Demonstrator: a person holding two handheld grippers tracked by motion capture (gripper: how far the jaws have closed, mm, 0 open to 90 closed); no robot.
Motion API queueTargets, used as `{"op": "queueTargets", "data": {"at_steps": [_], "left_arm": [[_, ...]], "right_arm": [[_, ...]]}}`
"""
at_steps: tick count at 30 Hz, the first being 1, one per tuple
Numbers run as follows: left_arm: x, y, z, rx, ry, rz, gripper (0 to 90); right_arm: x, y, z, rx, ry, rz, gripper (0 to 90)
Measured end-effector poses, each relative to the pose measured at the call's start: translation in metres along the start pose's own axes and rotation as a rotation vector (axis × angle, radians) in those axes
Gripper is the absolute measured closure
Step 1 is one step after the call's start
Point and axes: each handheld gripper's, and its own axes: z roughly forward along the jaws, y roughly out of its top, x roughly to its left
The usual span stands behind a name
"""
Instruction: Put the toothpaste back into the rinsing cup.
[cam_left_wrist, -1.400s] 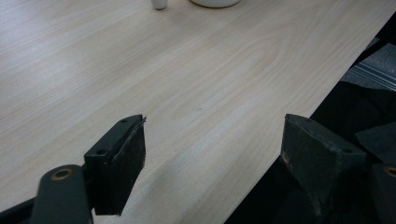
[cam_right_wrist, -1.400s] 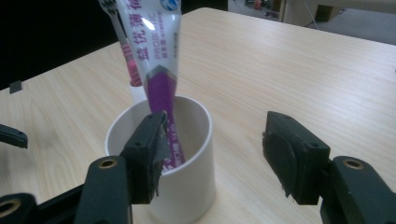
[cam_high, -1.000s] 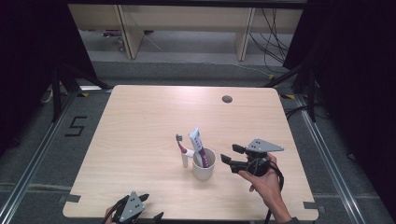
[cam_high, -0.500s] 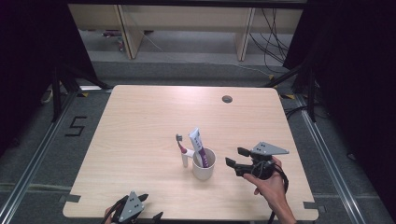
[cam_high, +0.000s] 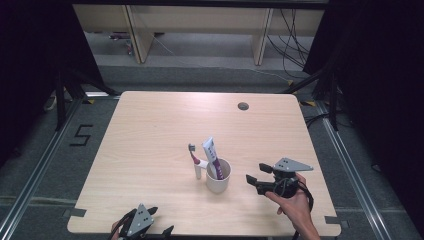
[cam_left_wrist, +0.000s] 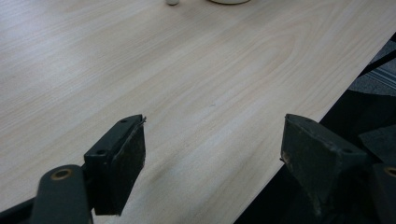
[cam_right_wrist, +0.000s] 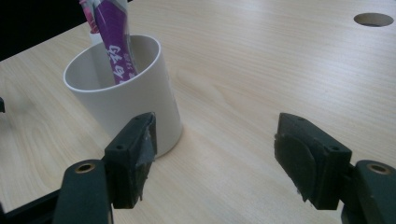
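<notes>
A white cup (cam_high: 218, 179) stands on the wooden table (cam_high: 150, 130) a little in front of its middle, with a purple-and-white toothpaste tube (cam_high: 212, 154) upright in it. A toothbrush (cam_high: 195, 161) stands just left of the cup. My right gripper (cam_high: 256, 173) hovers to the right of the cup, apart from it. Its jaws have just been opening and nothing is between them. In the right gripper view the cup (cam_right_wrist: 125, 95) and tube (cam_right_wrist: 112, 39) sit beyond the left jaw of the right gripper (cam_right_wrist: 215, 154). My left gripper (cam_high: 160, 221) rests open at the table's front edge, holding nothing (cam_left_wrist: 212, 154).
A round cable hole (cam_high: 243, 106) is set in the table near its far right side, and it also shows as a hole (cam_right_wrist: 372, 19) in the right gripper view. Dark floor and rails surround the table. Shelving stands beyond the far edge.
My right gripper has drawn back from the cup toward the front edge and sunk a little, with its jaws wider apart. The left gripper has stayed put.
</notes>
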Motion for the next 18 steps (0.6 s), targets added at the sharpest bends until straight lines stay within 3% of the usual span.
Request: {"op": "queueTargets", "data": {"at_steps": [1,2,4,5,6,8,10,11,12,13,14,15,16,18], "left_arm": [[0.0,0.0,0.0,-0.001,-0.011,0.007,21.9],[-0.001,0.0,0.0,-0.004,-0.011,0.003,21.8],[-0.003,-0.001,0.001,-0.018,-0.014,-0.02,21.8],[-0.001,-0.001,-0.001,0.002,-0.009,0.013,21.8],[-0.003,-0.003,0.0,-0.021,-0.013,-0.019,21.8],[0.001,-0.002,-0.004,0.0,0.0,0.01,21.8],[0.0,-0.001,-0.003,-0.007,-0.007,-0.002,21.9],[0.001,-0.001,-0.002,-0.003,-0.002,0.025,21.9],[-0.001,-0.002,-0.001,-0.013,-0.01,0.0,21.9],[-0.003,-0.002,-0.002,-0.003,-0.003,-0.001,21.8],[-0.003,-0.001,-0.001,-0.003,-0.011,0.006,21.9],[-0.003,-0.002,-0.001,-0.005,-0.017,0.001,21.9],[0.0,-0.001,-0.001,0.004,-0.002,0.036,21.9],[0.0,-0.001,-0.001,-0.003,-0.002,0.037,21.9]], "right_arm": [[-0.002,-0.001,-0.001,-0.004,0.004,-0.031,30.9],[-0.001,-0.002,-0.002,0.002,0.002,-0.008,30.9],[-0.004,-0.004,-0.001,-0.001,-0.007,-0.035,30.9],[-0.002,-0.004,-0.002,0.004,-0.007,-0.017,30.9],[-0.004,-0.004,-0.003,0.005,-0.01,-0.034,30.9],[-0.001,-0.006,-0.004,0.014,-0.002,0.005,30.9],[-0.003,-0.006,-0.006,0.013,-0.011,-0.027,30.9],[-0.002,-0.007,-0.006,0.01,-0.02,-0.015,30.8],[-0.002,-0.008,-0.007,0.006,-0.022,-0.02,30.8],[-0.003,-0.009,-0.008,0.003,-0.019,-0.027,30.7],[0.0,-0.01,-0.011,0.03,-0.013,0.009,30.6],[-0.001,-0.012,-0.01,0.014,-0.017,-0.004,30.4],[-0.002,-0.013,-0.011,0.018,-0.012,-0.023,29.9],[0.001,-0.016,-0.012,0.035,-0.015,-0.006,28.0]]}}
